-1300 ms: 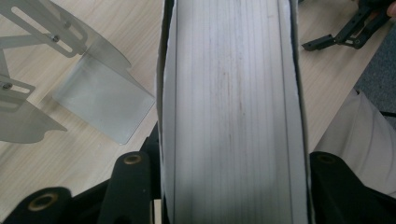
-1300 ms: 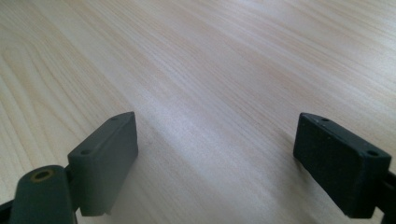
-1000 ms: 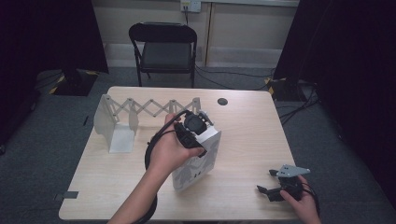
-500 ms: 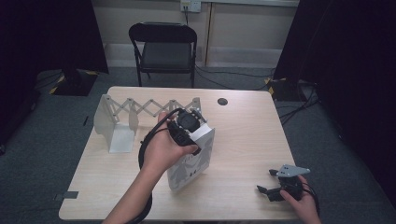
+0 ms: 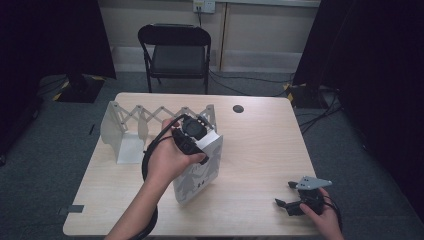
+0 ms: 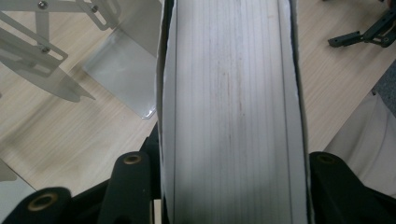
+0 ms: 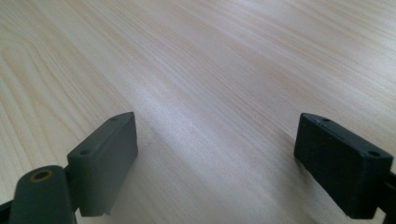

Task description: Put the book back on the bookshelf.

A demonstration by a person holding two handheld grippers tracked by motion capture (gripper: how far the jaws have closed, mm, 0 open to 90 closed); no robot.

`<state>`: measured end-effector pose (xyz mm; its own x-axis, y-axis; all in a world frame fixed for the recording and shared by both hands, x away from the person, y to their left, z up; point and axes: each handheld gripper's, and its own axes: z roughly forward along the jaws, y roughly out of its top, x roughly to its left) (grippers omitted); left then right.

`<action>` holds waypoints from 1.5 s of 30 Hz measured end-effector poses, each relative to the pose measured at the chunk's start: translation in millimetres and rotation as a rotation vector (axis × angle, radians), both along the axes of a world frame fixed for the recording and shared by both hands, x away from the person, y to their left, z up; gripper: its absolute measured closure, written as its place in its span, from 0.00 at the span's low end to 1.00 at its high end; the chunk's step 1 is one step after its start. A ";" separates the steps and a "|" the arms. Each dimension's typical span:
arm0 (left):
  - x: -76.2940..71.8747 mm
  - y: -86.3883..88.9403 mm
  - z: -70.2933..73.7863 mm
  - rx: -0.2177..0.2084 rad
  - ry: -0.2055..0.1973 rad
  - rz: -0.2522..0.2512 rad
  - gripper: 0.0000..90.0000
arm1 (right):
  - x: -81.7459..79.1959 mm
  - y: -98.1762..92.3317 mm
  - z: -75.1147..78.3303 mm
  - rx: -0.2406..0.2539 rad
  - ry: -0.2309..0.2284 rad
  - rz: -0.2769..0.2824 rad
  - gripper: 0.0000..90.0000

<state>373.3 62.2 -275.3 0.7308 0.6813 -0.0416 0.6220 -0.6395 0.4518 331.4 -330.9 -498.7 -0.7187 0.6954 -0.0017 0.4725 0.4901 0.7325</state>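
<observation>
A thick white book [image 5: 200, 172] with a grey-patterned cover stands on edge at the table's middle, leaning a little. My left gripper [image 5: 193, 134] is shut on its top, one jaw on each cover. In the left gripper view the book's page edge [image 6: 229, 107] runs between my left gripper's jaws [image 6: 224, 172]. A white metal accordion book rack [image 5: 140, 122] stands to the left of the book, and its plates [image 6: 46, 51] lie just beside it. At the table's near right corner my right gripper [image 5: 289, 202] rests open, and its jaws [image 7: 217, 154] hold nothing over bare wood.
The light wooden table [image 5: 260, 145] has a small black round cap [image 5: 238, 108] near its far edge. A black folding chair [image 5: 175, 52] stands behind the table. Dark curtains hang on both sides, and cables lie on the grey floor at the right.
My left gripper has carried the book a little to the left, toward the rack and the near edge. The right gripper has stayed where it was.
</observation>
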 end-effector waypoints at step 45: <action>12.9 32.6 0.7 -0.002 -0.001 0.140 0.59 | 0.0 0.0 0.0 0.000 0.000 0.000 0.15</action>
<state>386.2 94.8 -274.6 0.6283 0.7768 -0.0425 0.7049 -0.5453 0.4536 331.4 -330.9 -498.7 -0.7185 0.6955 -0.0015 0.4725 0.4897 0.7328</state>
